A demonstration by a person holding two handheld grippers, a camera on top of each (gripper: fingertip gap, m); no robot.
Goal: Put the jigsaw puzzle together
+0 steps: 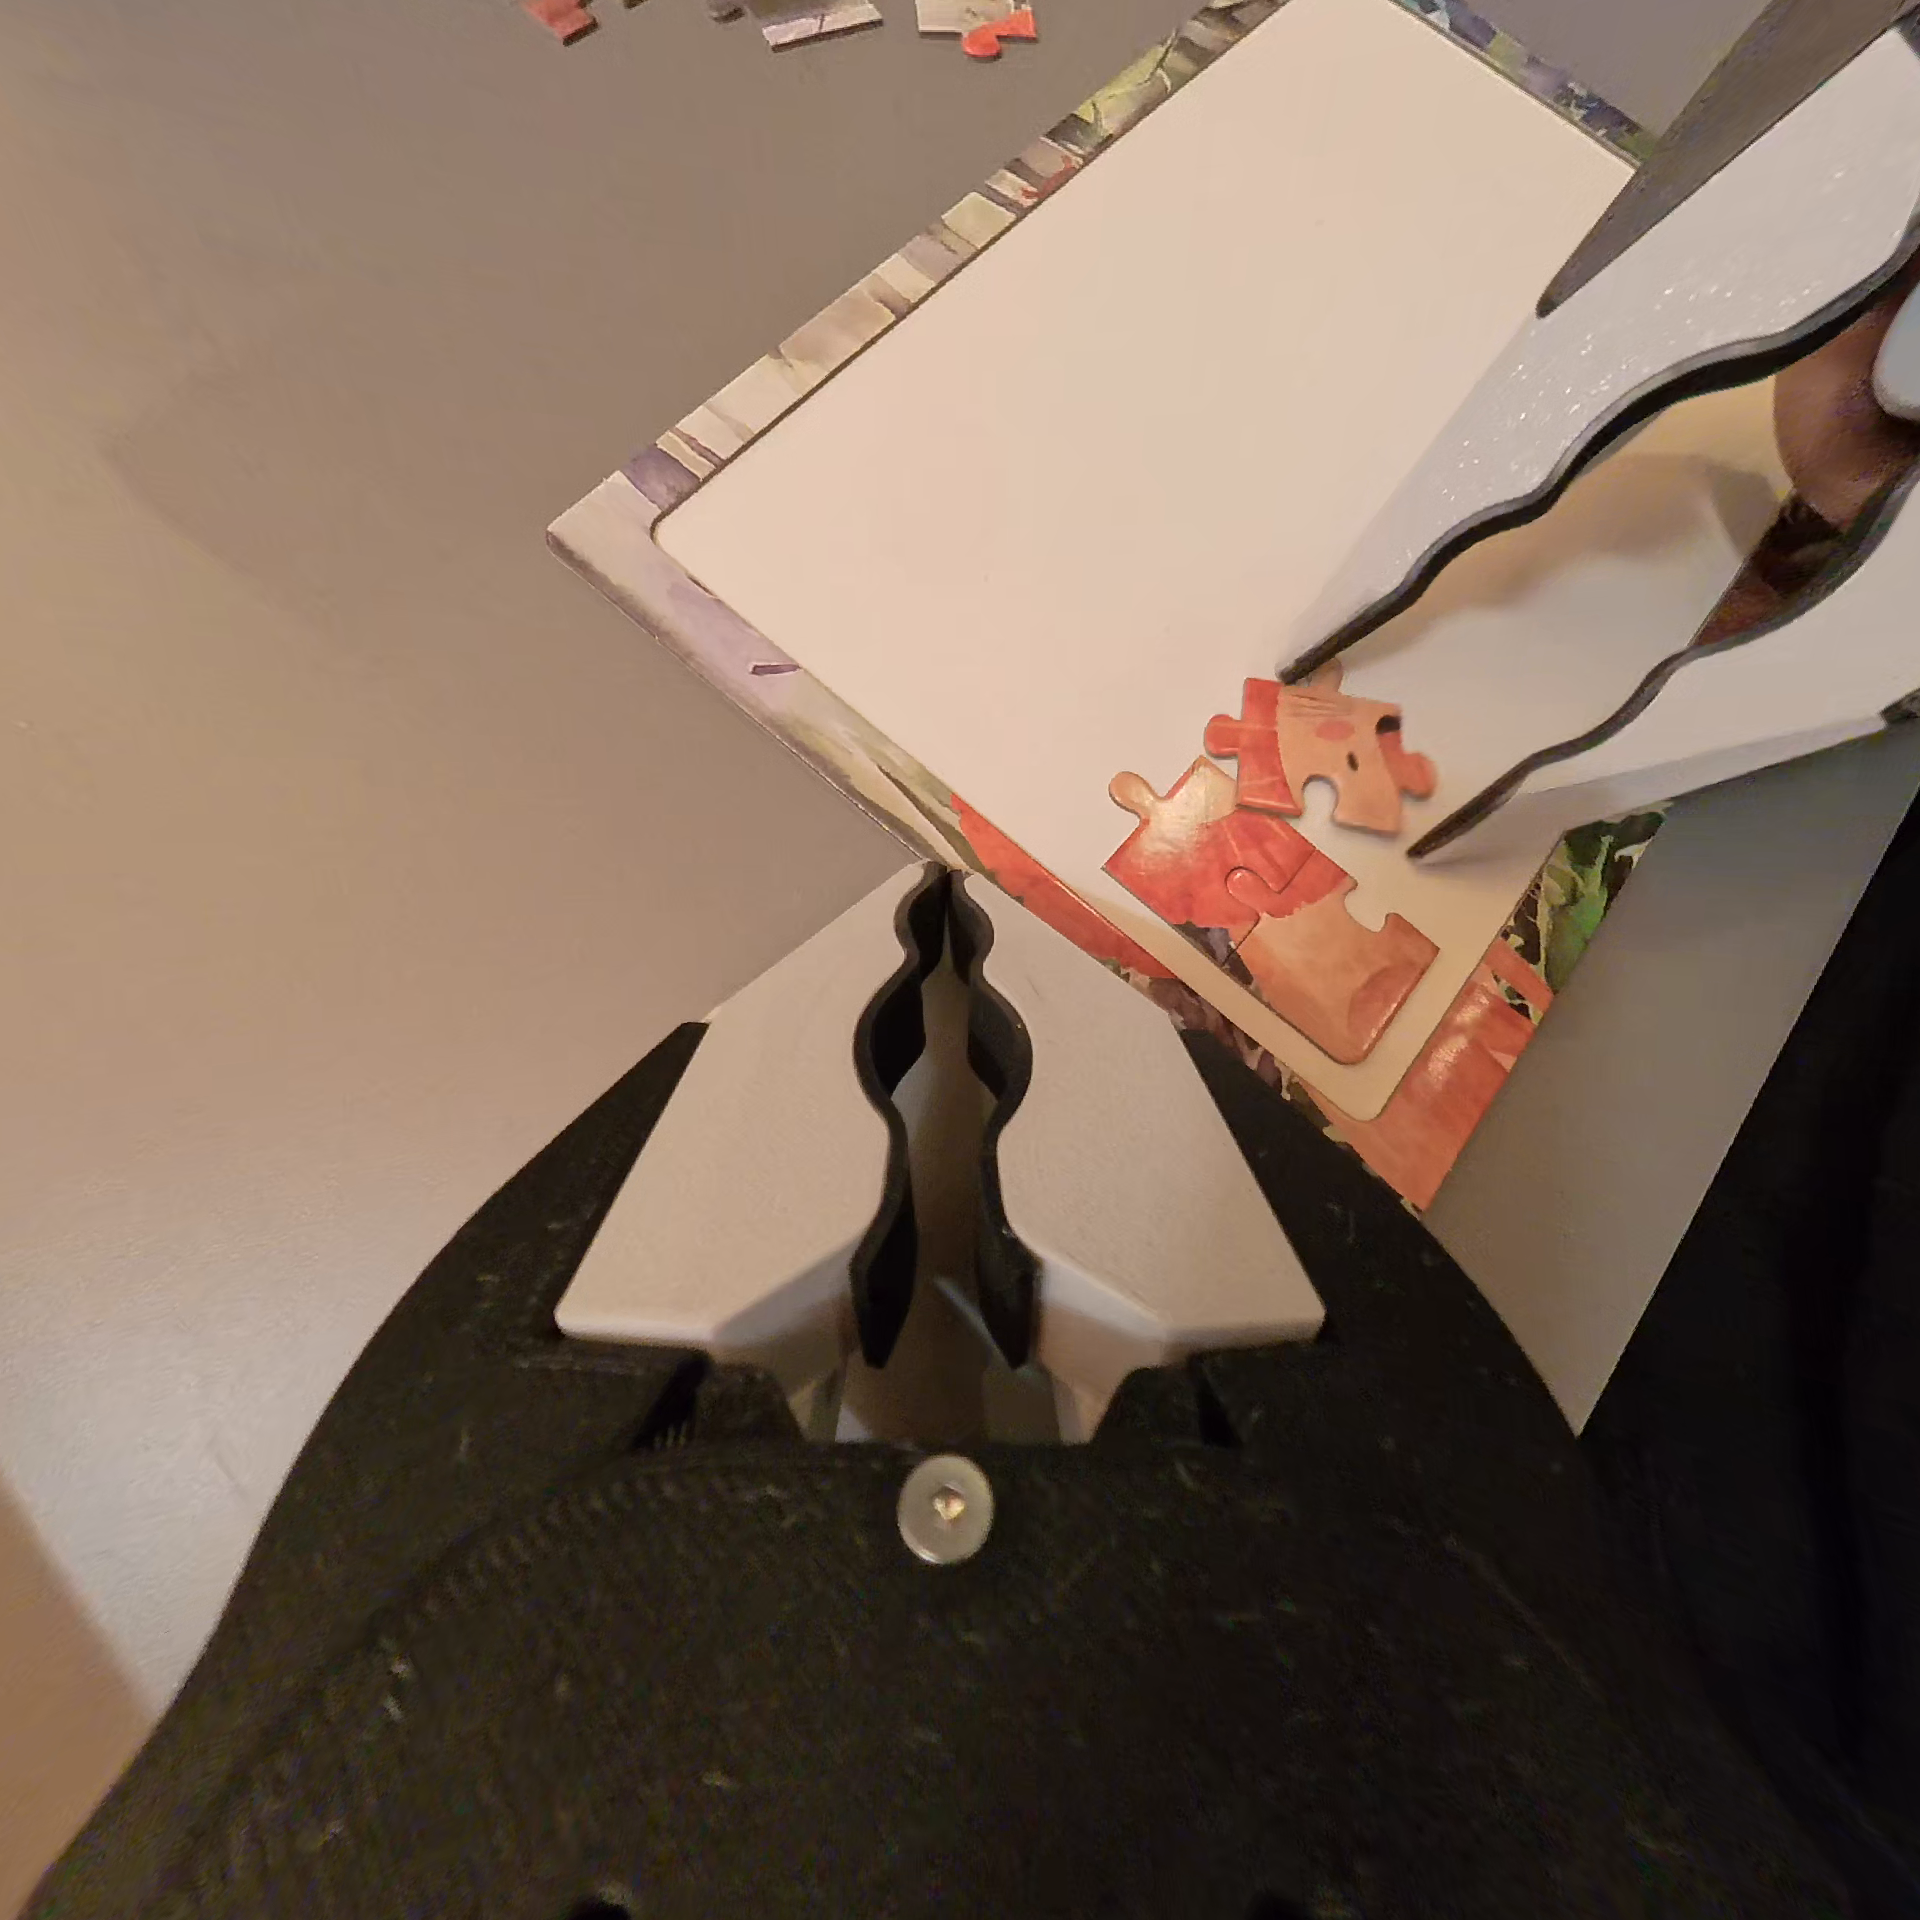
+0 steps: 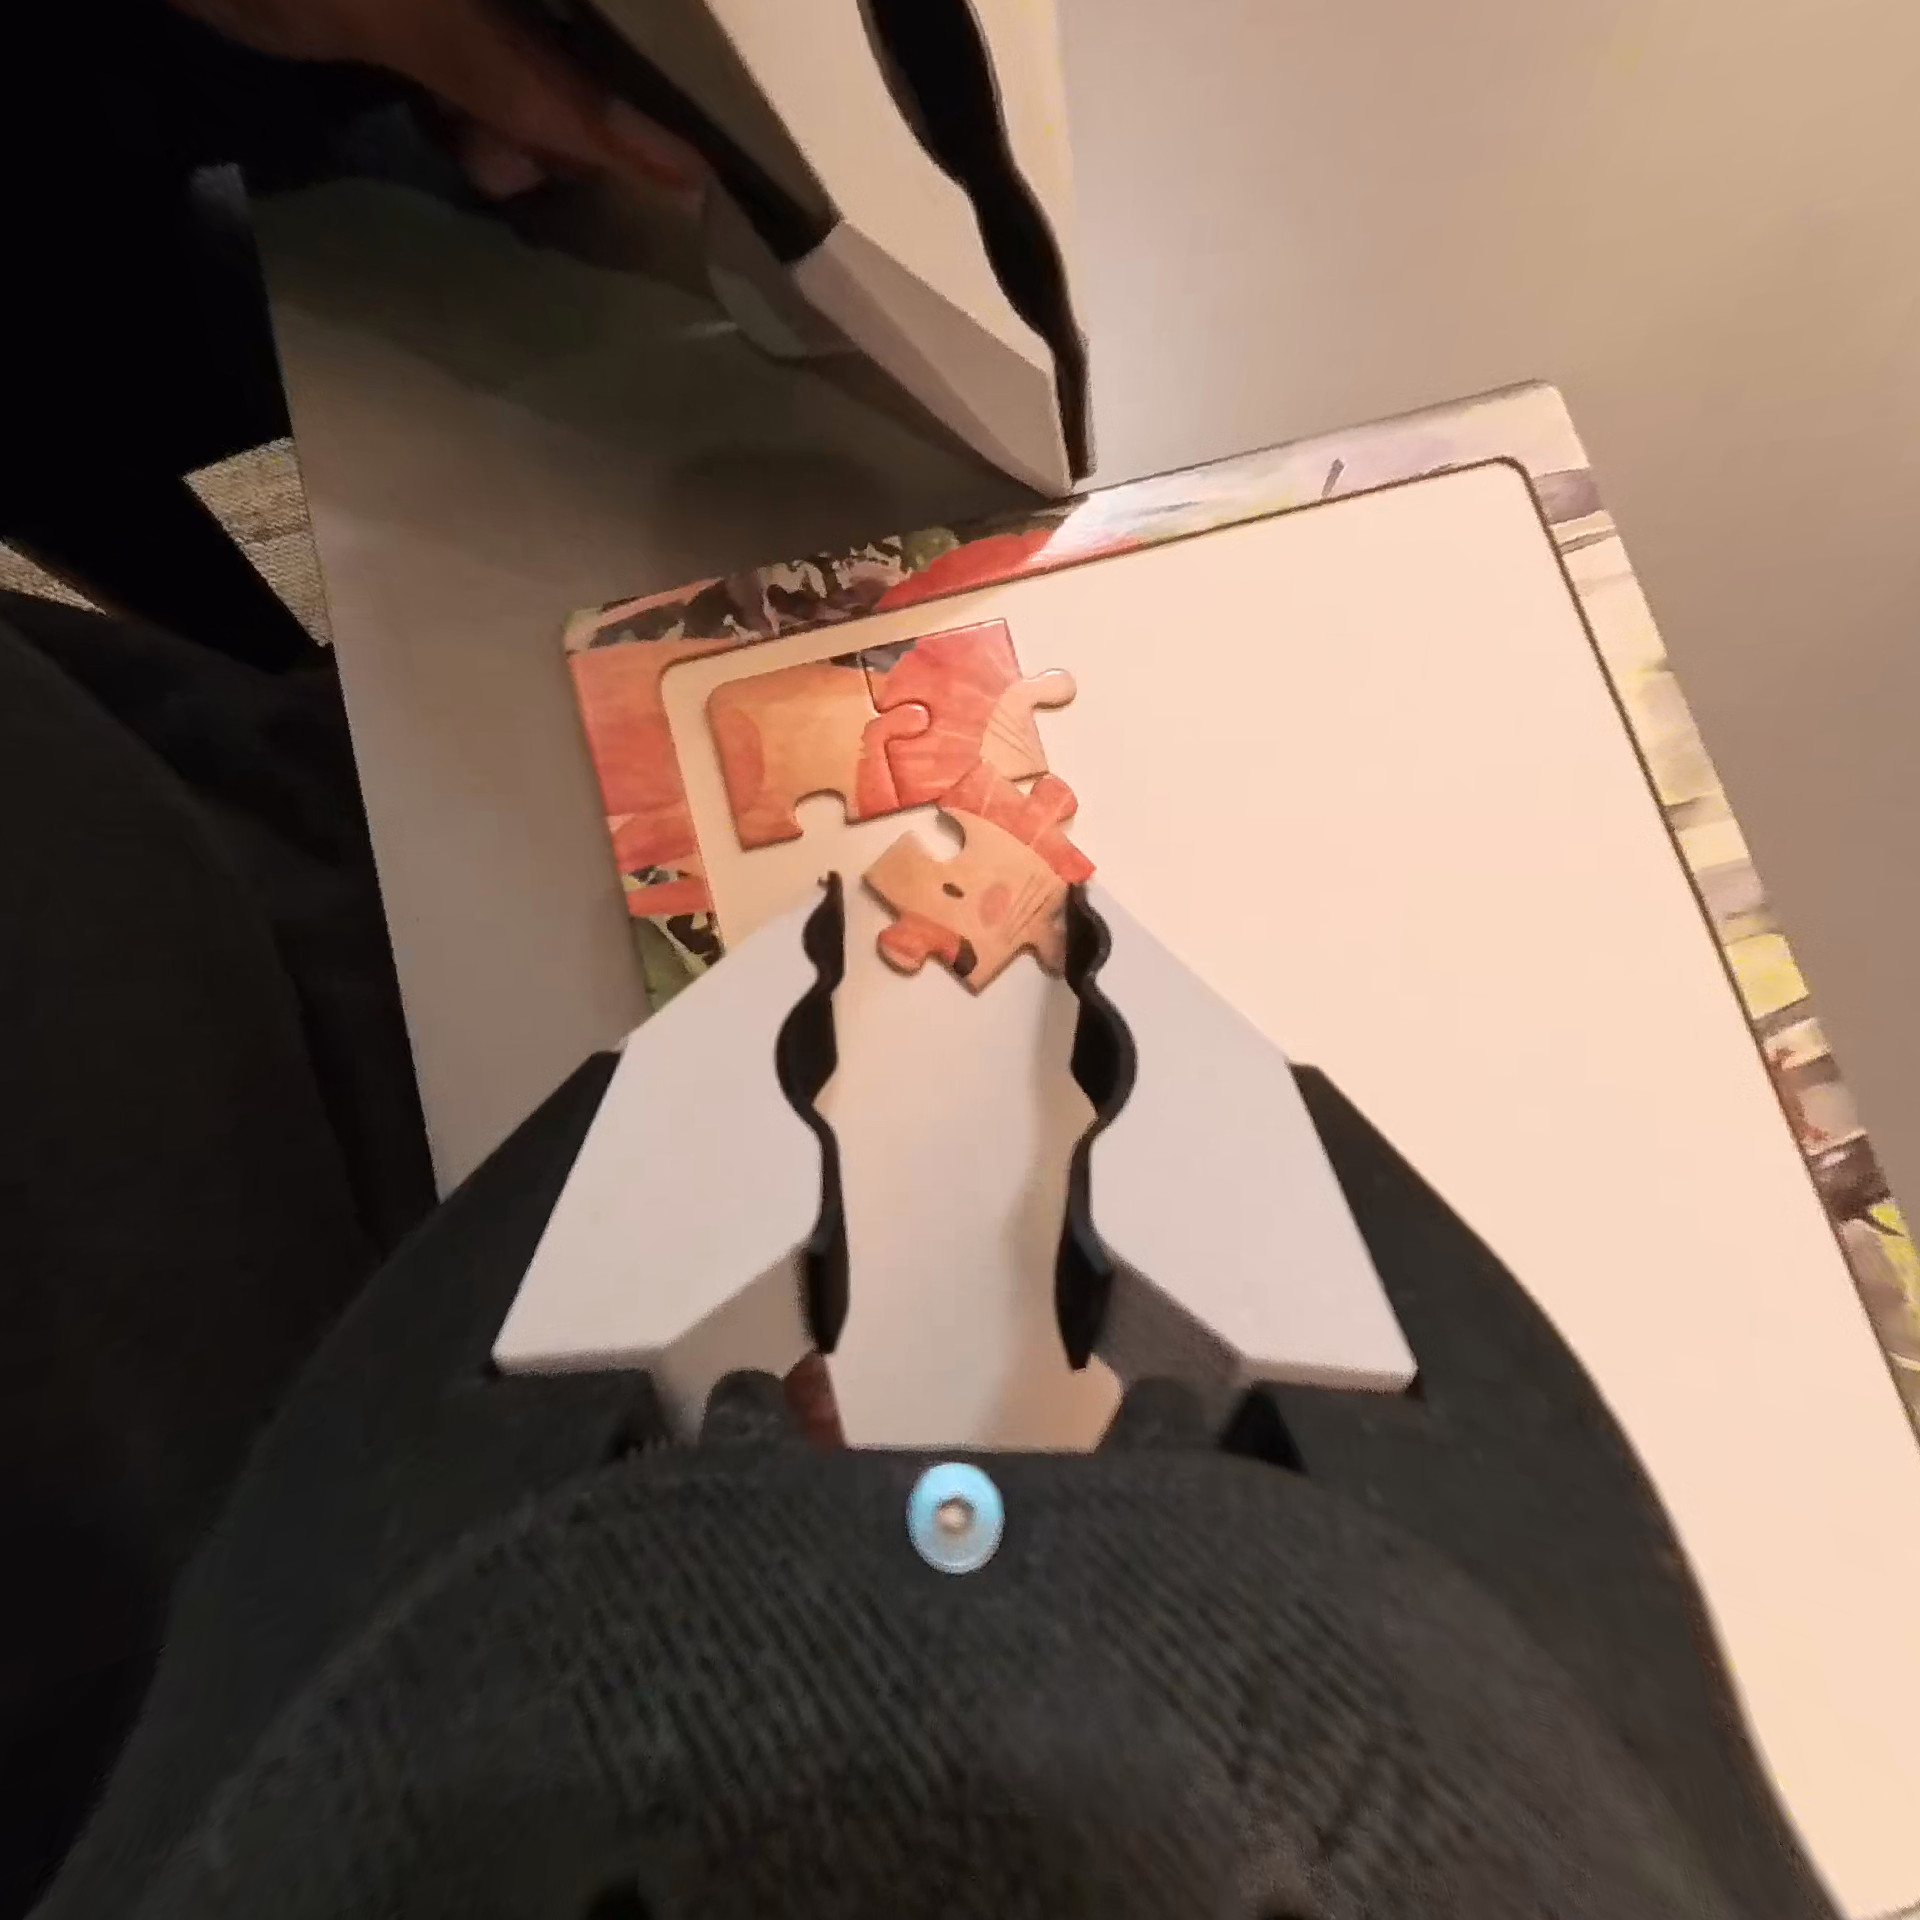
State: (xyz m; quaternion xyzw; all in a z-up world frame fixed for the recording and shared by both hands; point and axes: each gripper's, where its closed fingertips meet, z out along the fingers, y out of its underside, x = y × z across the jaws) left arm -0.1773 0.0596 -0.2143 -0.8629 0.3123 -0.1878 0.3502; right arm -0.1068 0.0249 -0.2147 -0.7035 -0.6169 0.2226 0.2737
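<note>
The puzzle tray [image 1: 1039, 395] has a white board inside a painted frame. Two orange pieces [image 1: 1205, 847] sit joined in its near corner. A third piece [image 1: 1325, 753] with an animal face lies loose, overlapping them at an angle. My right gripper [image 1: 1351, 764] is open around this piece; one fingertip touches its corner, the other stands apart. In the right wrist view the loose piece [image 2: 977, 909] lies between the tips of the right gripper [image 2: 954, 894], just below the joined pieces [image 2: 831, 753]. My left gripper [image 1: 948, 878] is shut and empty, its tip at the tray's frame edge [image 2: 1075, 468].
Several loose pieces [image 1: 790, 21] lie on the grey table at the far edge of the left wrist view. The table's near edge [image 2: 343, 779] runs beside a person's dark clothing [image 1: 1818, 1195]. A hand [image 1: 1839, 436] holds the right gripper. The gap from one gripper's tips to the other's is roughly 9 cm.
</note>
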